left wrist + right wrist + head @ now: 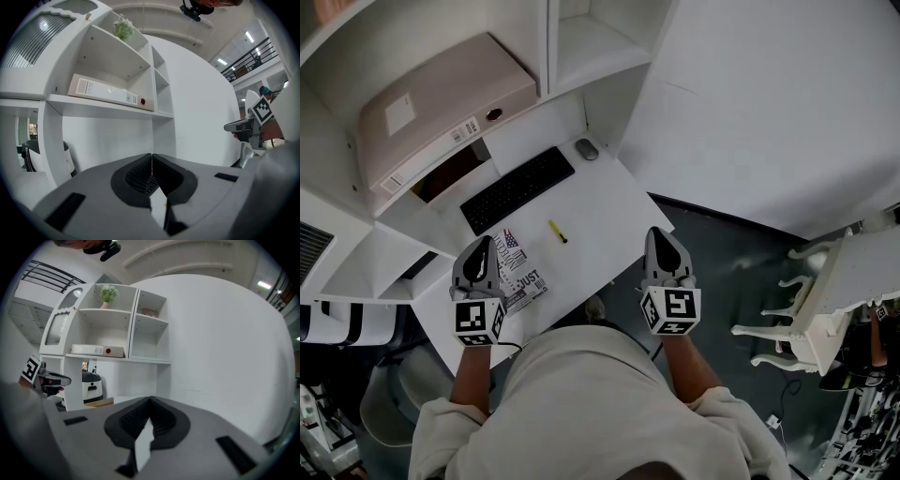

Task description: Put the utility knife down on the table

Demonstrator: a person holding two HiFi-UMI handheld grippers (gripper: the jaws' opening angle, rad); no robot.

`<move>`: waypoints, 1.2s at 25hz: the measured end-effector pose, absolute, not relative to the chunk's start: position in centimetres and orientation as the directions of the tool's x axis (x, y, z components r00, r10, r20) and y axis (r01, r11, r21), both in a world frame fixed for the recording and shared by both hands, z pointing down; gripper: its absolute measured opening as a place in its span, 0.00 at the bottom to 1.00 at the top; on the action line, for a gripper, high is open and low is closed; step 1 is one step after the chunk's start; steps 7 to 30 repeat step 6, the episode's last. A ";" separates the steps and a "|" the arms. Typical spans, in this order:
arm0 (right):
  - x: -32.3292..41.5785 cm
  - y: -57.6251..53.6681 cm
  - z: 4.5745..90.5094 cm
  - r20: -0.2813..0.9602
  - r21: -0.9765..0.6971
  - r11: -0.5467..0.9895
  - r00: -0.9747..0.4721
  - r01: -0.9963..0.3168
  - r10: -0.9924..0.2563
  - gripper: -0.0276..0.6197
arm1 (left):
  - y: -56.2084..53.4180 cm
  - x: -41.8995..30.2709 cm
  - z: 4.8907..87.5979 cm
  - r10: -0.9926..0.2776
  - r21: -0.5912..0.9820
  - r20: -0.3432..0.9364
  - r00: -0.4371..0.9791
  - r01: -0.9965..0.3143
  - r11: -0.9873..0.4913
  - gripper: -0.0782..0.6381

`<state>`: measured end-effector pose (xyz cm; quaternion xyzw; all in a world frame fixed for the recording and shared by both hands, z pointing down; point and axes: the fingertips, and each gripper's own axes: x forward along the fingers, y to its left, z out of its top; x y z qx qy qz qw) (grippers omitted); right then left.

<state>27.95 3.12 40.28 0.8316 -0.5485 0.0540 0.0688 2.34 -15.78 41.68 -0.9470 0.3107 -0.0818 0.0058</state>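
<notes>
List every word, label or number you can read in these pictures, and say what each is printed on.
"JUST": on the printed sheet lying on the table; its other print is too blurred to read.
Labels on the binder: too small to read.
Keys of the keyboard: too small to read.

Grey left tool (477, 246), right tool (659, 234); beige shirt (581, 394)

Left gripper (478, 255) and right gripper (665, 249) held level, both jaws closed, empty.
</notes>
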 end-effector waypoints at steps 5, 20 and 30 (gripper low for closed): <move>28.0 2.8 40.5 0.168 0.051 -0.385 0.388 -0.921 -0.906 0.05 | -16.0 2.5 41.8 -0.589 -0.061 0.153 0.794 -0.587 -0.807 0.11; 28.0 2.8 40.5 0.168 0.051 -0.384 0.387 -0.922 -0.907 0.05 | -16.0 2.5 41.9 -0.589 -0.061 0.154 0.794 -0.587 -0.807 0.11; 28.0 2.8 40.5 0.168 0.051 -0.384 0.387 -0.922 -0.907 0.05 | -16.0 2.5 41.9 -0.589 -0.061 0.154 0.794 -0.587 -0.807 0.11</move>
